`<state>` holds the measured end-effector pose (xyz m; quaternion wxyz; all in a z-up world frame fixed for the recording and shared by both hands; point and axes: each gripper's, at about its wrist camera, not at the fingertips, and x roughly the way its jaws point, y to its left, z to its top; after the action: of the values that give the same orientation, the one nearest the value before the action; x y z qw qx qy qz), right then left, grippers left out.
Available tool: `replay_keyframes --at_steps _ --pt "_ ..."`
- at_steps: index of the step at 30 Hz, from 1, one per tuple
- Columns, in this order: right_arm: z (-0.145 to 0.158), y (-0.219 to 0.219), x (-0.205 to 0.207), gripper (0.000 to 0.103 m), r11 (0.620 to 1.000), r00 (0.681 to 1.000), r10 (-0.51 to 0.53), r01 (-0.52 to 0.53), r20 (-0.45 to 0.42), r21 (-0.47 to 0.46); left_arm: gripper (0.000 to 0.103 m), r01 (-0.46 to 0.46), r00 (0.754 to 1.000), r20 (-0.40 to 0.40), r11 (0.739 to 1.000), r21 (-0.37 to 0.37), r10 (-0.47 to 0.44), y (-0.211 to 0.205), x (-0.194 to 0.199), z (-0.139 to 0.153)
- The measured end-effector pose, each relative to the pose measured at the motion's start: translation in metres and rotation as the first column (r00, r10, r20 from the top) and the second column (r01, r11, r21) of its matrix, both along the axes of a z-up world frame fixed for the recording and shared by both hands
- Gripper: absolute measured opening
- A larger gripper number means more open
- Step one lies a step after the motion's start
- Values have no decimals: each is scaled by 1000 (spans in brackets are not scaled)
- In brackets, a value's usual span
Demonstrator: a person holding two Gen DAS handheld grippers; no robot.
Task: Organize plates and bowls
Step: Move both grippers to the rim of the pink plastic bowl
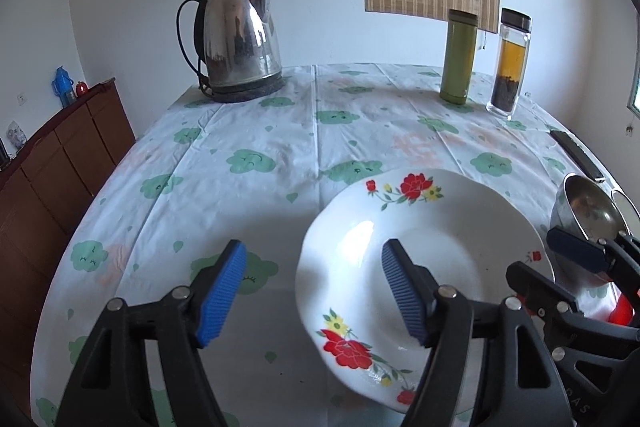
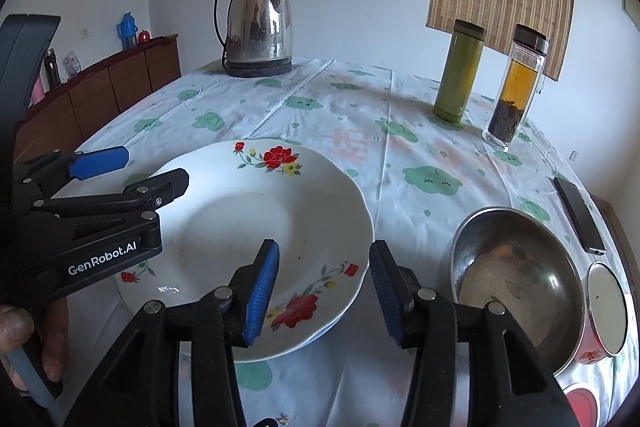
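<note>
A white plate with red flowers [image 1: 432, 251] [image 2: 256, 227] lies on the table, seemingly on top of another plate whose rim shows under its near edge. A steel bowl [image 2: 516, 279] [image 1: 588, 211] sits right of it, resting on a red-patterned dish. My left gripper [image 1: 316, 291] is open and empty, straddling the plate's left rim; it also shows in the right wrist view [image 2: 132, 171]. My right gripper [image 2: 324, 291] is open and empty, straddling the plate's near right rim; its fingers [image 1: 576, 255] show in the left wrist view.
A steel kettle [image 2: 258, 27] stands at the far side of the table with the green-cloud cloth [image 2: 360, 107]. A green flask [image 2: 460, 71] and a glass tea bottle [image 2: 516, 87] stand far right. A phone [image 2: 578, 215] and a small steel cup [image 2: 606, 307] lie right. A wooden cabinet [image 2: 100, 87] stands left.
</note>
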<state>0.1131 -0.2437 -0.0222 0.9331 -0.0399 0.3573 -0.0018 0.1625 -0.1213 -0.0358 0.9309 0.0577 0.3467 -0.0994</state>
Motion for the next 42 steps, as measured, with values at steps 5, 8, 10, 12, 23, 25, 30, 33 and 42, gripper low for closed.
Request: replay_keyframes --at_steps 5,8,10,12,23,25,30,33,42 --pt "2 -2 -3 50 1000 1000 -6 5 16 9 71 1 1000 4 1000 -12 -1 1 0 1" --pt "2 -2 -5 50 1000 1000 -4 4 22 15 71 3 1000 8 1000 -17 -3 1 -2 2" --pt "2 -1 -5 50 1000 1000 -3 3 25 20 71 3 1000 14 1000 -18 -3 1 -3 3" --pt "3 -2 -8 50 1000 999 -3 2 32 31 71 4 1000 19 1000 -20 -4 1 -3 4" --pt "19 -11 -56 50 994 998 -3 -5 68 105 72 52 998 49 998 -34 -50 -9 -17 13" --pt "25 -17 -71 50 995 997 -8 -1 83 103 72 64 996 65 998 -29 -62 -14 -23 15" --pt "41 -39 -111 50 993 994 -26 13 109 121 72 102 992 77 994 -46 -98 -27 -38 23" --pt "44 -54 -133 50 993 992 -51 39 115 107 72 135 988 85 990 -33 -132 -41 -52 28" --pt "42 -104 -175 49 984 980 -159 147 118 103 72 253 966 61 967 -23 -251 -91 -98 35"
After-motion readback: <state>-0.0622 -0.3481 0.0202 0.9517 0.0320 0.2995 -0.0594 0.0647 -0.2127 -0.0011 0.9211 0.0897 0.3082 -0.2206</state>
